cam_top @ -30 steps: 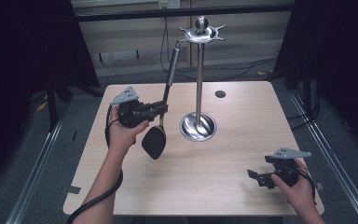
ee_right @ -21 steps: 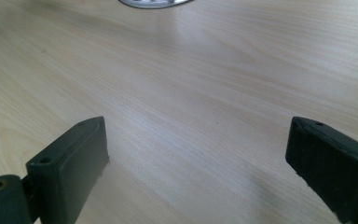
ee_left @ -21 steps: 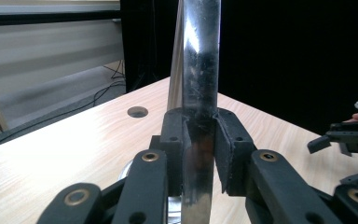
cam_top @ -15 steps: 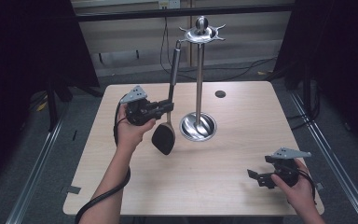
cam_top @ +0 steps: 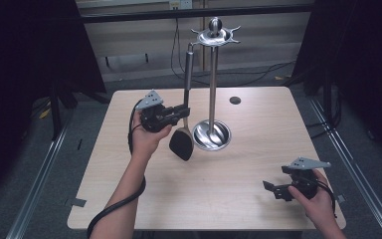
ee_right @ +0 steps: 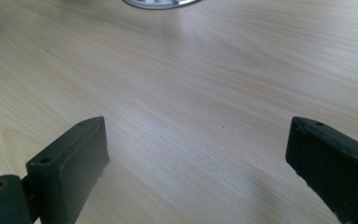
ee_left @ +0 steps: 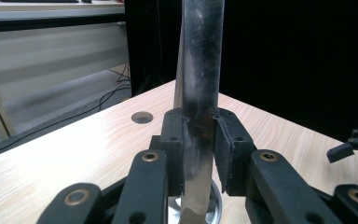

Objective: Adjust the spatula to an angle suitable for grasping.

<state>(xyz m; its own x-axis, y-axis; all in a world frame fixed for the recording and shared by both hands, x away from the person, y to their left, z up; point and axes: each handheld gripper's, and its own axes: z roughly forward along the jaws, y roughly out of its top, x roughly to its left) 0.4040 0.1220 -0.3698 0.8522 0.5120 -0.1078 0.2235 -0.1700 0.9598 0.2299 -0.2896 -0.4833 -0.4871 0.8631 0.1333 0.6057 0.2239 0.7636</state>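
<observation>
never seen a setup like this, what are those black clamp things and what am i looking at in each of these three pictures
No robot here: a person holds a hand-operated two-jaw gripper in each hand at a wooden table. The high view looks down from above. There the left gripper is clamped on the metal handle of a black spatula, beside a steel utensil stand with hooks on top. The other two pictures come from cameras riding on the grippers. The left gripper view looks along its jaws, shut on the spatula handle. The right gripper view shows the right gripper open, holding nothing, low over bare wood; in the high view it sits near the table's front right corner.
</observation>
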